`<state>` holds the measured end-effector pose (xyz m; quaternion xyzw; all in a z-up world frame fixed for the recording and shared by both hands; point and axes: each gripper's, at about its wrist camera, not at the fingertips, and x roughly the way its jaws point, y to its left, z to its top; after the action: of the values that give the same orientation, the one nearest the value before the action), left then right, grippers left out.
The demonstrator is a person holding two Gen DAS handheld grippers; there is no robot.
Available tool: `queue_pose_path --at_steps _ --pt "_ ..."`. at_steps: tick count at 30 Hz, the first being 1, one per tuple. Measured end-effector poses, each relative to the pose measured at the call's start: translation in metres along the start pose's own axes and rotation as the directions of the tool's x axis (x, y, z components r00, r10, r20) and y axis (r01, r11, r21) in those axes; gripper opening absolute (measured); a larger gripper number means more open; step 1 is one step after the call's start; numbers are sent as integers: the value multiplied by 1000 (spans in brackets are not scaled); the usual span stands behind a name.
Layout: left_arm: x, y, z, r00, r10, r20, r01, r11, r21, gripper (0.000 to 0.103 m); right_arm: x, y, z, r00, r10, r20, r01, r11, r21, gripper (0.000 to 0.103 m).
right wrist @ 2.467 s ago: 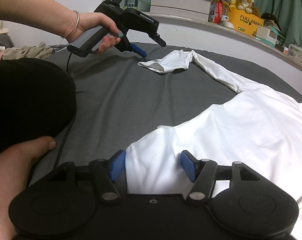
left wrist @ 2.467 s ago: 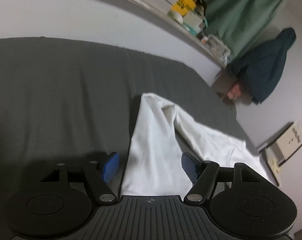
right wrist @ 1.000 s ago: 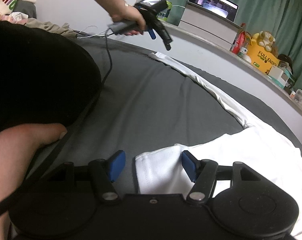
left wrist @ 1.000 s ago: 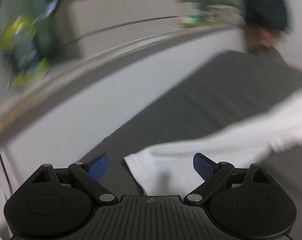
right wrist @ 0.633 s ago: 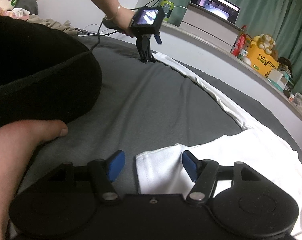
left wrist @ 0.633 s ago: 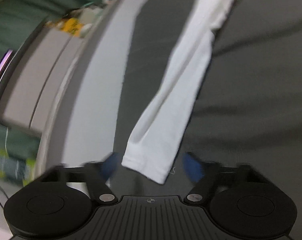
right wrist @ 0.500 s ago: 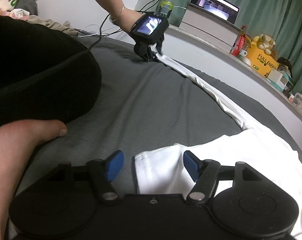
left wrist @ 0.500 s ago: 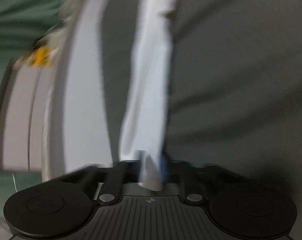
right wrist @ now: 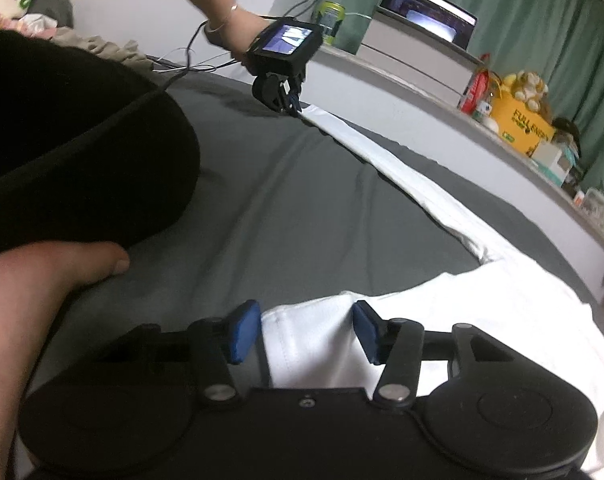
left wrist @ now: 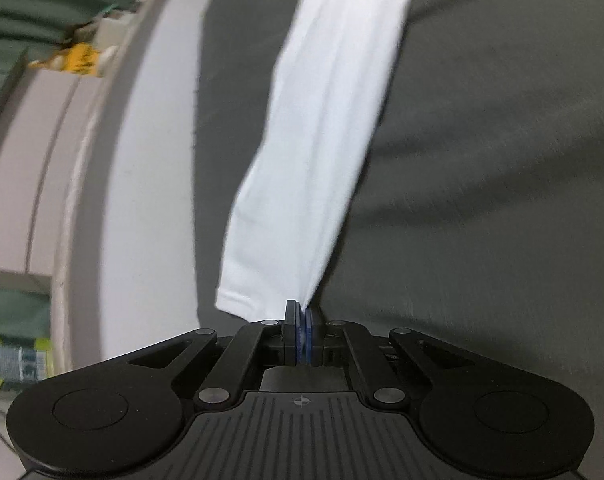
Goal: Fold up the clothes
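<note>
At the far edge of the bed (right wrist: 286,216), my left gripper (left wrist: 303,330) has its jaws clamped on the cuff of the white shirt's (right wrist: 481,312) sleeve (left wrist: 321,140), which runs out straight along that edge. The shirt's body lies flat toward the near edge, where my right gripper (right wrist: 300,330) hovers with jaws apart astride a hem corner. I judge a sleeve fold is in hand; next, the cuff needs carrying across onto the body without dragging it.

Green curtains (right wrist: 513,8) behind cluttered ledge (right wrist: 429,100)
</note>
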<state>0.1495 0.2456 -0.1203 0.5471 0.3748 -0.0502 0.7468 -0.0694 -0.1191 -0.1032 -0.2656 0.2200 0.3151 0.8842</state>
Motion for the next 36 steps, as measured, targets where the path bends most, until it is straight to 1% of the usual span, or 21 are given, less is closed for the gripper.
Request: queue_pose_path --at_steps 1,3,4,5,7,9,11,12,13,15,17,18,19,20,23,25,26,29,31,33,36 --pt "-2 3 0 1000 5 -2 -5 999 -49 7 1 -1 0 1000 -3 -5 3 1000 5 43" --pt "-13 7 -6 999 44 -2 -44 986 -161 38 2 -3 1 1000 -8 -14 8 1000 14 27" --pt "-20 10 -9 998 68 3 -66 973 -221 76 2 -3 1 1000 -11 -18 11 1000 19 15" --pt "-27 15 -9 996 87 25 -76 956 -285 102 2 -5 2 1000 -18 -21 19 999 29 10" --pt "-48 24 -10 989 112 99 -61 907 -417 103 -3 -16 4 1000 -17 -4 17 996 92 10" --pt "-70 33 -10 980 59 191 53 844 -533 103 -13 -35 7 1000 10 28 -16 974 225 9" --pt "-91 41 -10 953 -11 304 206 759 -618 103 -31 -69 2 996 56 64 -79 888 452 9" --pt "-99 43 -5 925 -70 375 310 709 -634 103 -40 -87 -5 996 59 69 -88 828 554 9" --pt "-105 42 2 886 -134 443 416 652 -634 103 -49 -105 -15 996 54 68 -85 760 645 9" --pt "-116 36 21 784 -259 563 605 519 -604 103 -61 -132 -35 999 25 34 -42 667 743 9" --pt "-123 18 46 673 -376 637 739 377 -559 103 -67 -153 -54 1000 17 9 -17 587 810 9" --pt "-126 6 59 621 -425 659 784 320 -532 103 -67 -162 -61 999 28 15 -28 532 846 9" --pt "-131 -7 72 575 -466 672 816 279 -506 103 -68 -170 -69 999 39 22 -38 475 879 9" --pt "-135 -19 85 547 -495 676 834 248 -493 103 -68 -176 -74 998 52 40 -58 423 904 9" --pt "-146 -49 113 488 -543 684 857 150 -492 103 -73 -180 -80 997 49 61 -75 381 922 9" --pt "-141 -60 124 476 -534 699 848 68 -525 103 -80 -180 -86 995 41 89 -97 332 938 9" --pt "-138 -65 128 479 -520 707 837 27 -547 103 -83 -180 -89 994 37 105 -111 305 946 9" --pt "-125 -77 140 497 -472 728 794 -92 -601 103 -92 -182 -93 985 34 167 -170 269 948 9" --pt "-114 -83 153 517 -452 727 757 -155 -635 103 -98 -187 -96 977 17 211 -210 218 953 9" --pt "-105 -86 165 534 -444 720 730 -188 -657 103 -107 -200 -107 972 -44 231 -223 138 965 9" --pt "-107 -90 171 550 -421 721 722 -193 -664 103 -118 -222 -138 980 -131 153 -154 1 988 9"
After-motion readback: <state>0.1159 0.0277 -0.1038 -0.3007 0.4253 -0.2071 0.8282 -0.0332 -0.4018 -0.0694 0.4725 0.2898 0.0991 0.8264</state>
